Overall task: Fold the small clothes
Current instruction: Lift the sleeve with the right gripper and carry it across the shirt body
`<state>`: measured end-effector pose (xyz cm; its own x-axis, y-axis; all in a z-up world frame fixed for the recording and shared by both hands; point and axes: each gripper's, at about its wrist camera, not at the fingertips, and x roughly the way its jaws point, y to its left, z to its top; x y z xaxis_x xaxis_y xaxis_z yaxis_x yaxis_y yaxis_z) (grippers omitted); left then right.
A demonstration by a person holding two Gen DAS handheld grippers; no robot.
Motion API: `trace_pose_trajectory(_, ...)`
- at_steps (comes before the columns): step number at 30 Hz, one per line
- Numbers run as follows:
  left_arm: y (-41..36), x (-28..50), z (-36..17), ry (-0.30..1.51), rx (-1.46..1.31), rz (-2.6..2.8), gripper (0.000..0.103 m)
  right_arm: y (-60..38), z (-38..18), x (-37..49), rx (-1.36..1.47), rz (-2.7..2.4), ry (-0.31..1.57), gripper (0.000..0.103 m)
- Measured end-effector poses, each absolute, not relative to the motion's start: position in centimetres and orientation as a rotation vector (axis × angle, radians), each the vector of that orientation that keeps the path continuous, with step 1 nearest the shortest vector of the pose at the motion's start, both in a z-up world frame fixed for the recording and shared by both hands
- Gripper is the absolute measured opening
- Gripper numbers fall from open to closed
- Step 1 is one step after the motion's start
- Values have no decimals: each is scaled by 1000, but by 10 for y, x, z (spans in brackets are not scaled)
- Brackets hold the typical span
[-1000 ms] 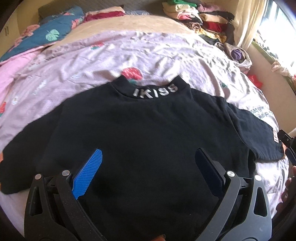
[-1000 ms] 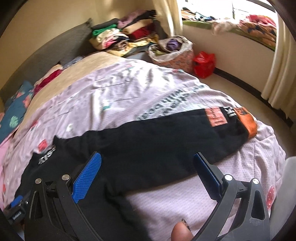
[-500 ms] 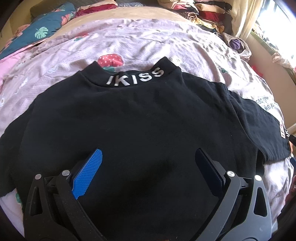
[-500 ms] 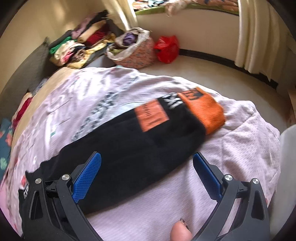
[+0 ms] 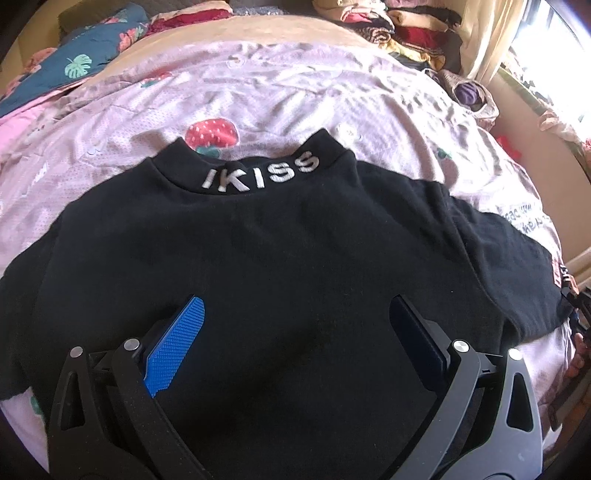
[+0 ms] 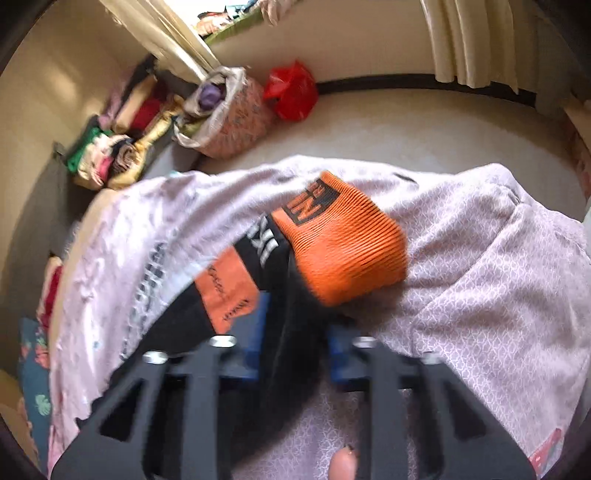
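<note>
A small black sweatshirt [image 5: 280, 258] with white "IKISS" on the collar lies flat on the pink bedspread [image 5: 295, 99]. My left gripper [image 5: 295, 325] is open and empty, low over the shirt's body. In the right wrist view the shirt's black sleeve [image 6: 284, 295] with an orange patch and orange ribbed cuff [image 6: 347, 240] runs between my right gripper's [image 6: 295, 332] blue pads. The right gripper is shut on the sleeve just behind the cuff.
Piles of folded clothes [image 5: 406, 29] and a fabric bag [image 6: 229, 114] stand past the bed's far corner. A red plastic bag [image 6: 291, 92] lies on the floor. A blue floral pillow [image 5: 74, 66] lies at the bed's head. The bed edge is near the cuff.
My right gripper moved along the sleeve to the cuff end and closed on it. My left gripper stayed open over the shirt, shifting slightly.
</note>
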<state>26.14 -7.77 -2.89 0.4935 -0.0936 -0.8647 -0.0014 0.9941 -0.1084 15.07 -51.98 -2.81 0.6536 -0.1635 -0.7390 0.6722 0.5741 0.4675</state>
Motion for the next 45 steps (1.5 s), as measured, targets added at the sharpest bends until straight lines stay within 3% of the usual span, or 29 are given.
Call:
trace_pose_trajectory(11, -45, 256, 4, 998, -179, -49, 94, -426, 65, 154, 574, -174, 498, 11)
trace_pose_trajectory(19, -5, 247, 36, 926, -254, -50, 94, -354, 102, 155, 435, -15, 472, 11)
trace_pose_trajectory(31, 61, 231, 49, 896, -440, -82, 94, -232, 111, 172, 217, 174, 515, 11)
trace_pose_trajectory(45, 105, 218, 27, 886, -708, -217, 94, -132, 82, 171, 78, 305, 587, 11)
